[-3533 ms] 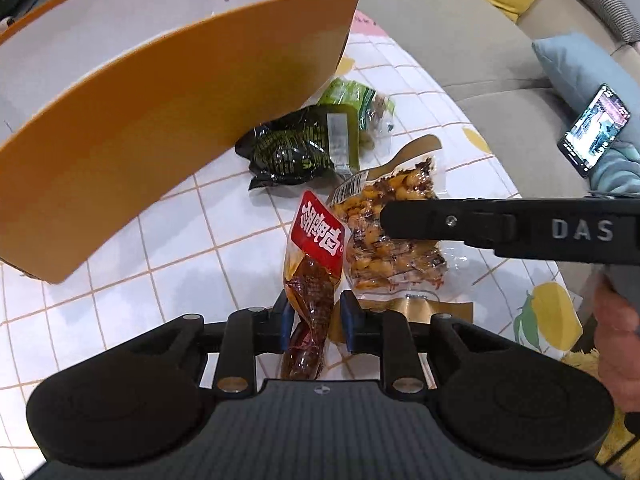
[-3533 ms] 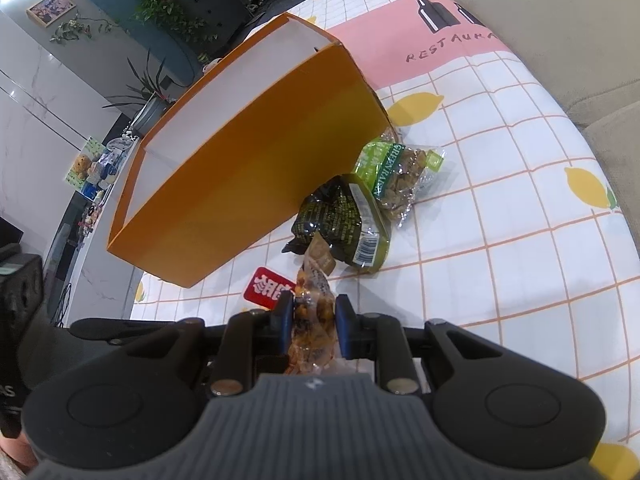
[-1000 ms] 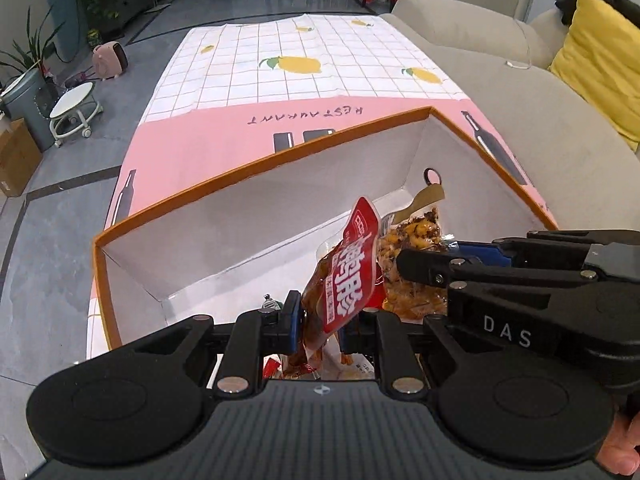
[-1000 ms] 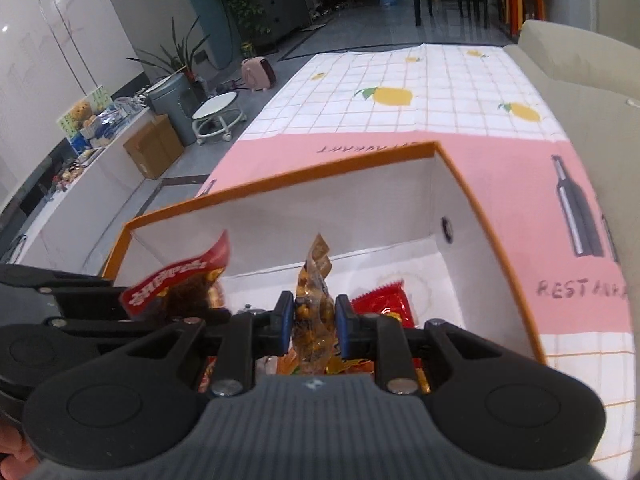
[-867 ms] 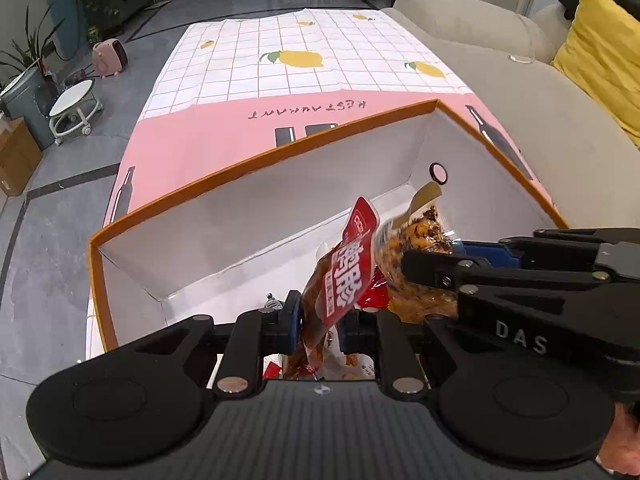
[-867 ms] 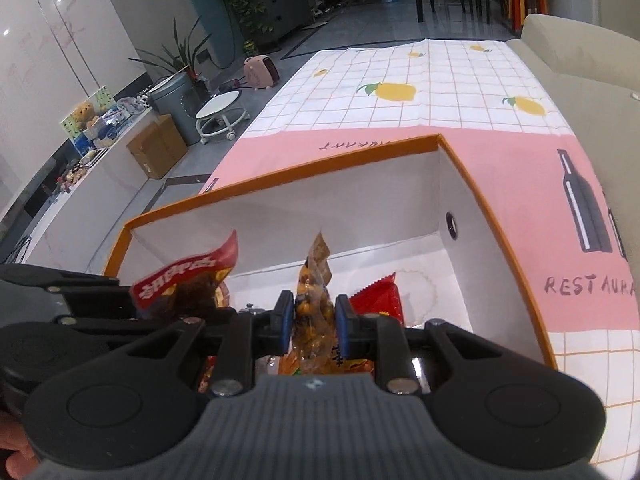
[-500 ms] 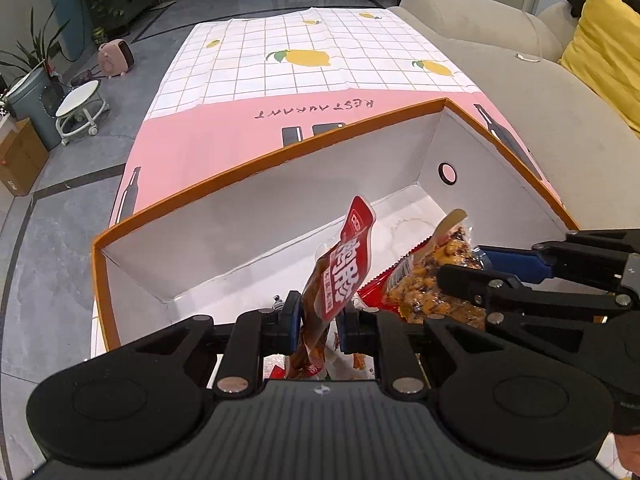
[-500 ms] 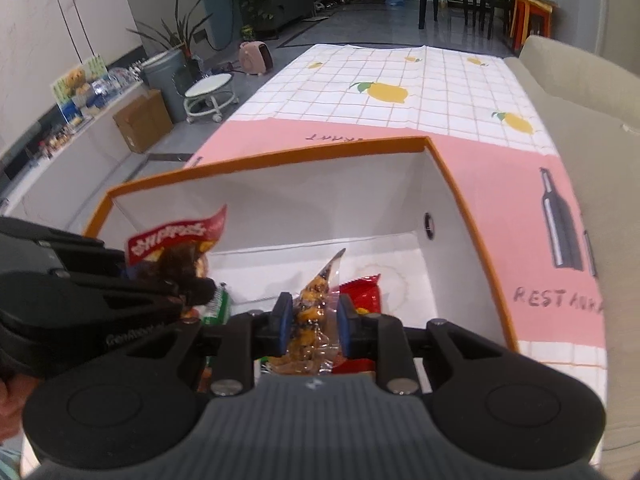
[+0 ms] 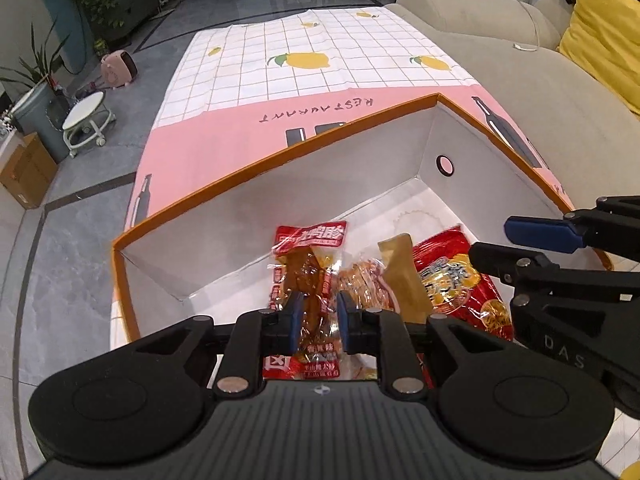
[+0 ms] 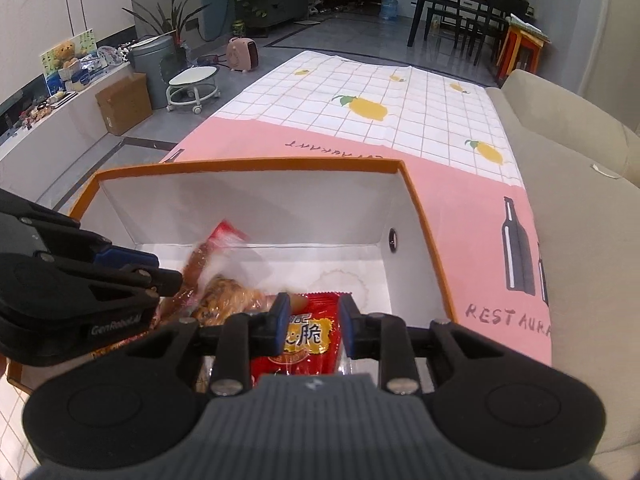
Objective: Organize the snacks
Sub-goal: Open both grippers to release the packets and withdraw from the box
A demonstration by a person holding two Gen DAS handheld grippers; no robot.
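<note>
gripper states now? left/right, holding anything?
Left gripper: open, above the red-label snack in the box, not gripping it.
Right gripper: open, holding nothing; red packet lies below.

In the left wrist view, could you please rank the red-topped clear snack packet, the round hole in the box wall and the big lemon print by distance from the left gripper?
From the left gripper:
1. Red-topped clear snack packet, between the fingers, inside the orange-rimmed white box.
2. Round hole, right wall.
3. Big lemon print, on the checked tablecloth beyond the box.

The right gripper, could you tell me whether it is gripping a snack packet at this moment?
No, the right gripper has its jaws spread open above the red packet lying in the orange box, pinching nothing.
</note>
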